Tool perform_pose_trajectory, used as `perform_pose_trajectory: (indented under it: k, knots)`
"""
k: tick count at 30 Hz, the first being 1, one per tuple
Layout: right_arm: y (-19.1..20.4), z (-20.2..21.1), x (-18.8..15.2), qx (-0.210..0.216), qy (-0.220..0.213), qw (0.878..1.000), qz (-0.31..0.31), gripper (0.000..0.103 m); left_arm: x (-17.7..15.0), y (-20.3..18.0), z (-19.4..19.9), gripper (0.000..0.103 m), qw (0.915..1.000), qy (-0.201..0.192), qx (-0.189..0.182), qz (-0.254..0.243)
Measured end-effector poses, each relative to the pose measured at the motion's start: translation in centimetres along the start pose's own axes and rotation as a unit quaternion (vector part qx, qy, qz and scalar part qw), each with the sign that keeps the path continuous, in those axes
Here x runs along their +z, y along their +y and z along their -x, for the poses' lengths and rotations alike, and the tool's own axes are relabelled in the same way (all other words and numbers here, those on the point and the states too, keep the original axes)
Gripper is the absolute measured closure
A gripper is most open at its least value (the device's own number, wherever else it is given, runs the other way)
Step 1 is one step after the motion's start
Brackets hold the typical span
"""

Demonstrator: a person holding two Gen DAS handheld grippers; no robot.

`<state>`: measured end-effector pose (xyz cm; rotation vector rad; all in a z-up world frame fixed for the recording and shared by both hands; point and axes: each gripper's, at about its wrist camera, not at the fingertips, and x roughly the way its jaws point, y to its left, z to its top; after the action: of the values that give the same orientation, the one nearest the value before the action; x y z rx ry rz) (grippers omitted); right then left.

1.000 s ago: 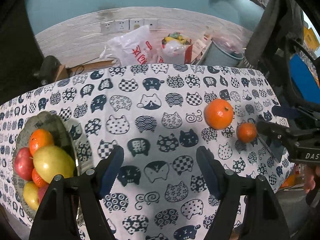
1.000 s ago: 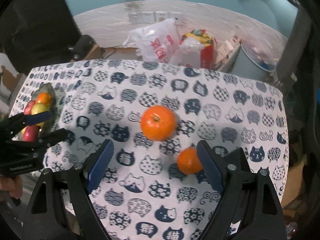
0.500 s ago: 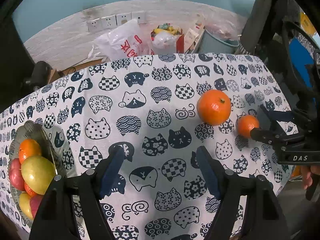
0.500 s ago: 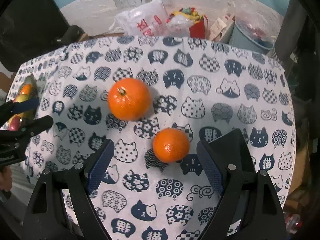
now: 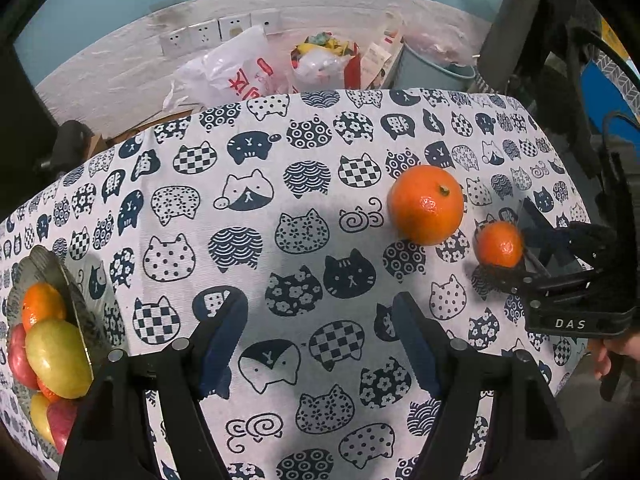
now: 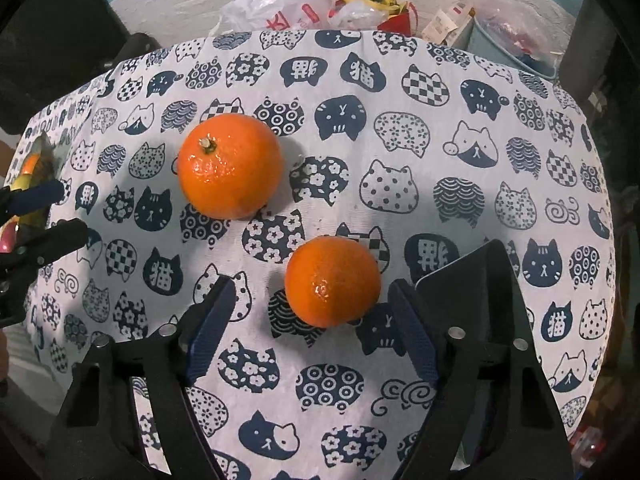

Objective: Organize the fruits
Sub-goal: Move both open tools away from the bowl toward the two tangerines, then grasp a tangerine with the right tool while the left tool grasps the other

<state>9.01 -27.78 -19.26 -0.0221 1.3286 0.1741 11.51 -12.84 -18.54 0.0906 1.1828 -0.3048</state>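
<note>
A large orange [image 6: 230, 166] and a small orange [image 6: 332, 282] lie on the cat-print tablecloth [image 6: 420, 152]. My right gripper [image 6: 310, 304] is open, its fingers on either side of the small orange, apart from it. In the left wrist view the large orange [image 5: 426, 204] and small orange [image 5: 500, 244] sit at the right, with the right gripper [image 5: 508, 248] around the small one. My left gripper [image 5: 320, 320] is open and empty over the cloth. A metal bowl [image 5: 76, 296] at the left edge holds oranges, apples and a yellow-green fruit [image 5: 58, 358].
A dark phone-like slab [image 6: 480, 276] lies on the cloth by my right finger. Behind the table stand a white plastic bag [image 5: 236, 72], a red bag of clutter [image 5: 324, 60] and a grey bin [image 5: 432, 68]. The table edge runs close at the right.
My right gripper has moved forward and down until its open fingers flank the small orange. My left gripper has shifted slightly right, away from the bowl.
</note>
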Motion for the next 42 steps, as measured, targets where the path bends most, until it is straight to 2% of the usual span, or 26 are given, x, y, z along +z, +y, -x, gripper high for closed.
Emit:
perform_pose_trajectory:
  k: [6, 11, 17, 20, 30, 42]
  knots:
    - [-0.1, -1.2, 0.0, -0.002, 0.006, 1.0, 0.006, 0.036, 0.5, -0.4, -0.6, 0.027, 1.0, 0.005, -0.006, 0.003]
    - [-0.6, -1.7, 0.0, -0.003, 0.003, 1.0, 0.001, 0.053, 1.0, -0.9, -1.0, 0.027, 0.9998, 0.007, -0.015, 0.007]
    - [-1.1, -1.0, 0.4, 0.002, -0.009, 1.0, -0.002, 0.054, 2.1, -1.9, -1.3, 0.027, 0.9996, 0.006, -0.026, 0.01]
    - [-1.8, 0.4, 0.9, 0.004, -0.027, 1.0, -0.012, 0.054, 2.7, -2.5, -1.4, 0.022, 0.9994, 0.001, -0.033, 0.012]
    - [-4.1, 3.9, 2.0, 0.002, -0.078, 0.996, -0.044, 0.054, 4.3, -4.1, -3.0, 0.022, 0.9983, 0.005, -0.054, 0.019]
    - [-5.8, 2.8, 1.2, 0.0, -0.071, 0.995, -0.074, 0.054, 5.7, -7.0, -6.3, 0.021, 0.9984, 0.022, -0.051, -0.006]
